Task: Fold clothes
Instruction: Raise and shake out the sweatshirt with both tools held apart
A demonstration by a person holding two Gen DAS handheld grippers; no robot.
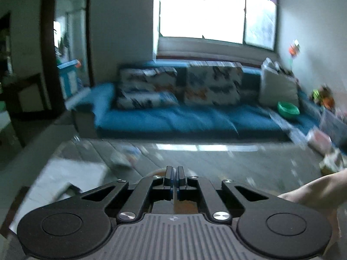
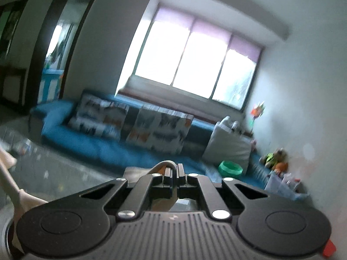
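My left gripper (image 1: 174, 169) has its fingers pressed together; a thin strip of orange-tan cloth (image 1: 183, 207) shows under and between them. My right gripper (image 2: 175, 166) is also shut, with a pale tan cloth edge (image 2: 161, 164) looping over its left finger and more cloth (image 2: 161, 203) below the fingers. Both grippers are raised and point across the room toward the sofa. Both views are blurred. The rest of the garment is hidden under the grippers.
A blue sofa (image 1: 173, 119) with patterned cushions (image 1: 213, 84) stands under a bright window (image 1: 201, 10). A green bowl (image 1: 288, 108) and toys (image 2: 275, 158) lie at its right end. A grey table (image 1: 195, 162) with a white sheet (image 1: 65, 177) lies below. A bare arm (image 1: 314, 190) is at right.
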